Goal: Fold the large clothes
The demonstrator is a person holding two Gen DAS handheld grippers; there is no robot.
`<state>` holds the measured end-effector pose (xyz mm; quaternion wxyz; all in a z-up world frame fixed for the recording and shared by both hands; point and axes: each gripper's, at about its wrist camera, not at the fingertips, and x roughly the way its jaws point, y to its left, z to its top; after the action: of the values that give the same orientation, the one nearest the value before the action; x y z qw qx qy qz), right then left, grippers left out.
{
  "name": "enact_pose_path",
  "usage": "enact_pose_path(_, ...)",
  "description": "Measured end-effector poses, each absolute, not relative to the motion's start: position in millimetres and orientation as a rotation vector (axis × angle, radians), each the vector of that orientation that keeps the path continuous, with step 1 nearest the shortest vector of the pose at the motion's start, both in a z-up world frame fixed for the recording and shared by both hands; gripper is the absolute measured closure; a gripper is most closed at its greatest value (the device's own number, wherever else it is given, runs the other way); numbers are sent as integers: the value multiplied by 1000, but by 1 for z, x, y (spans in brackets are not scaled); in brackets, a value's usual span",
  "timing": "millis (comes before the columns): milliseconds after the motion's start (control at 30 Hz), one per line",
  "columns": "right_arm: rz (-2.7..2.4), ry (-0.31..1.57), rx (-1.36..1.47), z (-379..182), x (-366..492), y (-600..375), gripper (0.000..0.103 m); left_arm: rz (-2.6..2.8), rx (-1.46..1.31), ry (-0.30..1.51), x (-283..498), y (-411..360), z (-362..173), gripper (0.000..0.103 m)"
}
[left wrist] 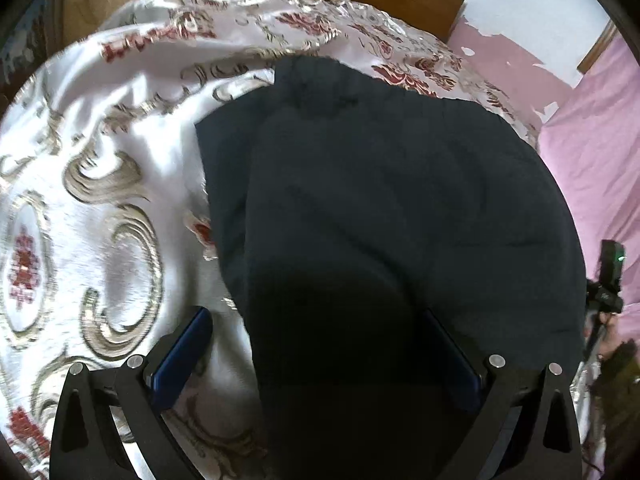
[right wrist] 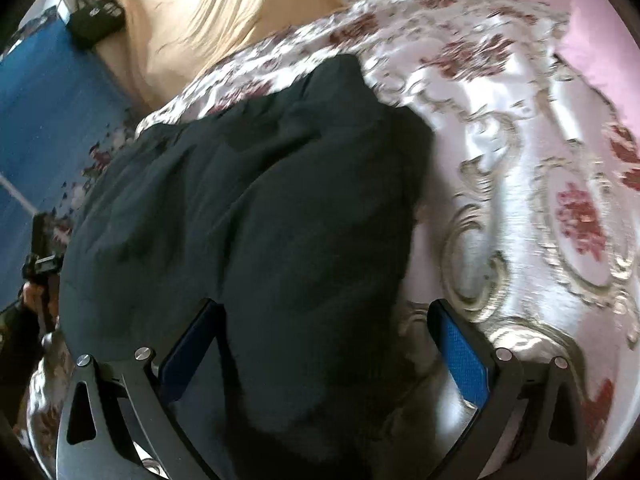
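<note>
Left gripper (left wrist: 320, 360): nearest the left wrist lens; its jaws are standing wide apart, released, with a dark fold of cloth lying between them. One blue finger pad (left wrist: 182, 354) is showing clear on the cover side; the other is half buried at the cloth's edge.

Right gripper (right wrist: 326, 356): likewise released, jaws spread, straddling the near end of the same cloth; its blue pad (right wrist: 466, 354) is sitting over the bed cover.

Dark garment (left wrist: 380, 200): lying on the bed, on top of the patterned bed cover (left wrist: 100, 200), near the middle of the bed and running up toward the head-end pillow (right wrist: 192, 20). It is already looking doubled, in thick layers.

Long axis: running from the grippers away toward the pillow. The far end appears gathered, perhaps a waistband, so that end is pointing at the head of the bed; which garment it is I cannot tell.

Other items: pink sheet (left wrist: 592, 160) lying along one side edge of the bed; the opposite gripper is showing at each picture's rim.

Risk, layers: closing on the bulky fold may catch only the top layer, so the lower ones are liable to slide out.

Risk, cover: the satin-looking cover is wrinkling beside the cloth; a low pinch could take it up too.

Risk, alignment: uneven lifting by the two grippers would be skewing the fold off the long axis.
</note>
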<state>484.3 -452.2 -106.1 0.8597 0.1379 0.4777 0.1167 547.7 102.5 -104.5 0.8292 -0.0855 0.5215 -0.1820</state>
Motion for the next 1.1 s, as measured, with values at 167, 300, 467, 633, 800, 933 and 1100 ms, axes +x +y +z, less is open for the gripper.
enact_pose_path(167,315,1022,346,-115,499,-446,1,-433,-224,1123,551,102,-112,0)
enact_pose_path(300,337,1058,356,-123,509,-441,1,-450,-227,1124,553,100,-114,0)
enact_pose_path(467,341,1071,350,-128,514,-433,1,-467,-231,1124,555,96,-116,0)
enact_pose_path(633,327,1063,347,-126,510,-427,1,-460,-212,1119,554,89,-115,0)
enact_pose_path(800,277,1060,289,-122,506,-419,2,-455,-184,1101,551,79,-108,18)
enact_pose_path(933,260,1056,286,-116,503,-409,17,-411,-130,1073,544,67,-97,33)
enact_pose_path(1100,229,1028,254,-102,498,-397,40,-303,-78,1053,538,54,-83,59)
